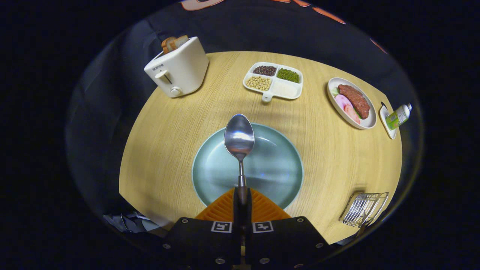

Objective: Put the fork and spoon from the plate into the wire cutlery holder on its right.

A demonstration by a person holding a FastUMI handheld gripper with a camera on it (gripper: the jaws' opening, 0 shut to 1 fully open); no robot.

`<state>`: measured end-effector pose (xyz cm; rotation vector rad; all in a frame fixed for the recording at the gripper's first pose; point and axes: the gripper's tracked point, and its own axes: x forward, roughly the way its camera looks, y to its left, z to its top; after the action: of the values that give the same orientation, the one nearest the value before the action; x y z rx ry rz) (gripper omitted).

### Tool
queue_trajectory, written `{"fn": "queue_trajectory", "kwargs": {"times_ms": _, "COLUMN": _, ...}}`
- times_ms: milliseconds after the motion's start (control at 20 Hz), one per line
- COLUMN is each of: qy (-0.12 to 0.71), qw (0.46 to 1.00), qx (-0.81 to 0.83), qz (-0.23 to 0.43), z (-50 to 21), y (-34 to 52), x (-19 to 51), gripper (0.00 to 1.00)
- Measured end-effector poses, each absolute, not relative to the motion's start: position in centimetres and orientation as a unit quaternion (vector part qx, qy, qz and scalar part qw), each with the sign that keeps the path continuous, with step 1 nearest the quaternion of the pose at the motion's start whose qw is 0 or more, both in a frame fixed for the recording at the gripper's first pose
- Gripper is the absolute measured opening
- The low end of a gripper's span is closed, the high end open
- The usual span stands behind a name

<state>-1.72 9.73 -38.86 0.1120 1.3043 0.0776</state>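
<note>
My gripper (242,197) is shut on the handle of a metal spoon (239,138). The spoon points straight ahead from the fingers, its bowl raised above the far half of the pale green plate (277,180). The plate lies on the wooden table directly below and ahead of the fingers, and nothing lies on the part of it I can see. The wire cutlery holder (363,209) stands to the right of the plate, near the table's front right edge; something thin and metallic sticks out of it, too small to identify.
A white toaster (177,69) with bread slices stands at the far left. A white divided tray (273,80) of beans and grains sits beyond the plate. An oval dish (351,102) with meat and a small bottle (398,116) sit at the far right.
</note>
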Motion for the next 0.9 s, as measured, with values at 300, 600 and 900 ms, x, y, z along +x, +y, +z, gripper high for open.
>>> {"fn": "queue_trajectory", "kwargs": {"times_ms": 300, "qy": 0.536, "qw": 0.841, "qx": 0.073, "qz": -0.014, "z": -32.7, "y": 3.5, "x": -1.8, "gripper": 0.06}}
{"fn": "queue_trajectory", "kwargs": {"times_ms": 600, "qy": 0.509, "qw": 0.854, "qx": 0.084, "qz": -0.071, "z": -29.2, "y": -3.4, "x": -5.3, "gripper": 0.06}}
{"fn": "queue_trajectory", "kwargs": {"times_ms": 900, "qy": 0.516, "qw": 0.839, "qx": 0.104, "qz": -0.139, "z": -29.0, "y": -10.8, "x": -10.5, "gripper": 0.06}}
